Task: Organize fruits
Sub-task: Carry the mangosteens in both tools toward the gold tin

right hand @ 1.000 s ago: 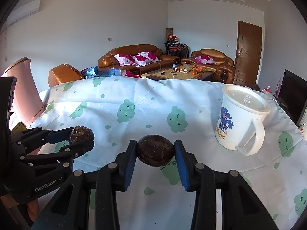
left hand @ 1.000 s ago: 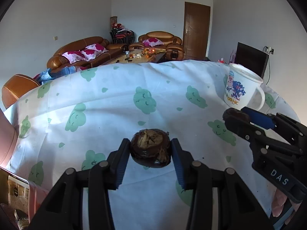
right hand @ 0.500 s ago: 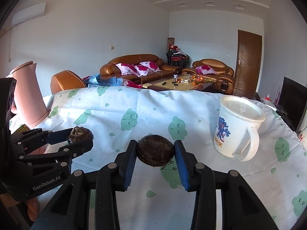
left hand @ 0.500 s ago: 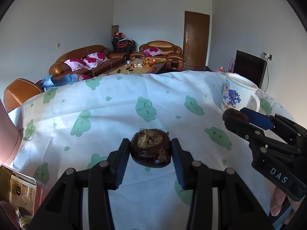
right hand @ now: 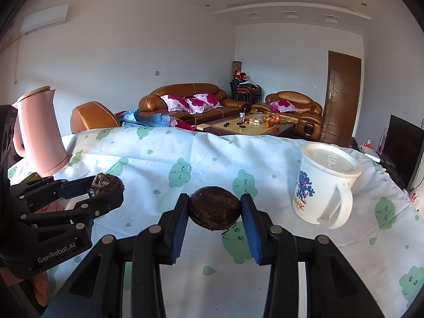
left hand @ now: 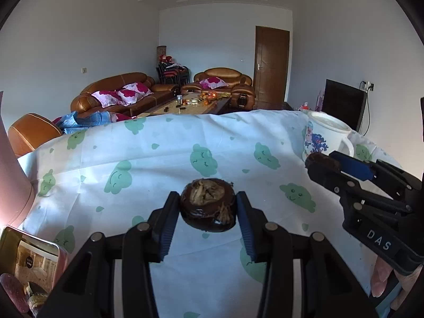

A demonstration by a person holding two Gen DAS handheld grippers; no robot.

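**Ana:** Fruits first: how many, and where?

**Ben:** Two dark brown round fruits, one per gripper. In the left wrist view the left gripper (left hand: pixel 208 208) sits at lower centre, its jaws clamped on a cut-topped fruit (left hand: pixel 208 204) with a pale, fibrous patch on its upper face. It hangs above the table (left hand: pixel 159 159), which is covered in a white cloth printed with green smiling clouds.

**Ana:** And left of that?

**Ben:** At the lower left edge, a tin box (left hand: pixel 31 254) with a picture on its lid; its small dark round label is too tiny to read. A pink kettle (right hand: pixel 39 132) stands at the left in the right wrist view.

**Ana:** The other fruit?

**Ben:** Lower centre of the right wrist view: the right gripper (right hand: pixel 215 210) has its blue-padded jaws closed on a smooth fruit (right hand: pixel 215 208), also held above the cloth.

**Ana:** Any writing?

**Ben:** Yes. In the right wrist view the left gripper's body, at lower left, reads "GenRobot.AI". In the left wrist view the right gripper's body, at lower right, reads "DAS".

**Ana:** Farther right?

**Ben:** A white lidded mug (right hand: pixel 326 185) stands on the table at the right, with a blue cartoon print and orange letters; only "HK" is legible. Its handle points toward the lower right.
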